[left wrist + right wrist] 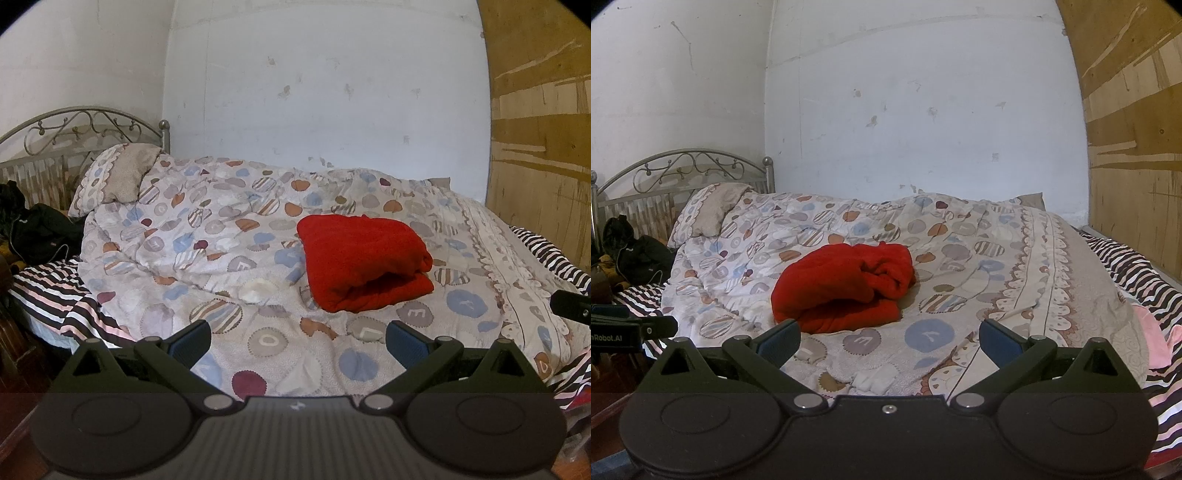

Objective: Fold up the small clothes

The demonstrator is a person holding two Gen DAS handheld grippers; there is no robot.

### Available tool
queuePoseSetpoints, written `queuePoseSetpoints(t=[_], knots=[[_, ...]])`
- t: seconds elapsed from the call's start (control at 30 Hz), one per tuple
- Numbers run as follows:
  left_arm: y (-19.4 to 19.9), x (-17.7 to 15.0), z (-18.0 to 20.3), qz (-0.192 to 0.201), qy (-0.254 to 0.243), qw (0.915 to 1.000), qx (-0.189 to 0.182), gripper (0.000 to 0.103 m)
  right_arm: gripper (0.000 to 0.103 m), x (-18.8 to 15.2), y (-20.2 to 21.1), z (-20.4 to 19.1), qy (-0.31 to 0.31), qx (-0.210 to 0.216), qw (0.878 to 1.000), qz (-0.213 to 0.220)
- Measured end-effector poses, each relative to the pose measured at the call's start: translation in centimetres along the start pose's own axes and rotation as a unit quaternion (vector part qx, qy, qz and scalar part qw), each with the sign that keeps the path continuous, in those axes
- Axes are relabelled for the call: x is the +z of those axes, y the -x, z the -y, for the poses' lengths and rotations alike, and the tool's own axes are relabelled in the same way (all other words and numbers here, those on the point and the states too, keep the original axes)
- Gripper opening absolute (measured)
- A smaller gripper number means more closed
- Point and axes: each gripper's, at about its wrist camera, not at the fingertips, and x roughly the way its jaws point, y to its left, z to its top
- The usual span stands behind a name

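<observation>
A red garment (pixel 364 264) lies folded in a thick bundle on the patterned quilt (pixel 229 236) in the middle of the bed. From the right wrist view the same red garment (pixel 846 286) shows its rumpled open side. My left gripper (pixel 298 341) hovers open above the quilt's near part, short of the garment, holding nothing. My right gripper (pixel 889 341) is open too, its fingers wide apart just in front of the garment and empty. The tip of the right gripper shows at the right edge of the left wrist view.
The quilt (pixel 997 258) covers a bed with a striped sheet (pixel 55 291) and a metal headboard (pixel 74 125) at the left. A pillow (pixel 118 177) leans there, with black clothing (pixel 44 229) beside it. A pink cloth (pixel 1156 332) lies at the right; a plywood panel (pixel 1137 129) stands beyond.
</observation>
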Motion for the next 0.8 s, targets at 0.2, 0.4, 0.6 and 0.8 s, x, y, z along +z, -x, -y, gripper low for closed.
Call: queuePoseSetpoints(t=[0.2, 0.4, 0.6, 0.8], knots=[[0.2, -1.0, 0.2, -0.004, -0.03, 0.998, 0.056, 0.103, 0.103, 0.1, 0.0, 0.0, 0.0, -0.001, 1.0, -0.001], [0.2, -0.6, 0.3, -0.005, -0.035, 0.998, 0.051, 0.103, 0.103, -0.6, 0.2, -0.1, 0.001, -0.002, 1.0, -0.004], [-0.2, -0.4, 0.3, -0.014, -0.036, 0.9981, 0.049, 0.103, 0.103, -0.6, 0.2, -0.1, 0.002, -0.003, 1.0, -0.006], [-0.2, -0.4, 0.2, -0.013, -0.035, 0.998, 0.05, 0.103, 0.103, -1.0, 0.2, 0.1, 0.002, -0.002, 1.0, -0.009]])
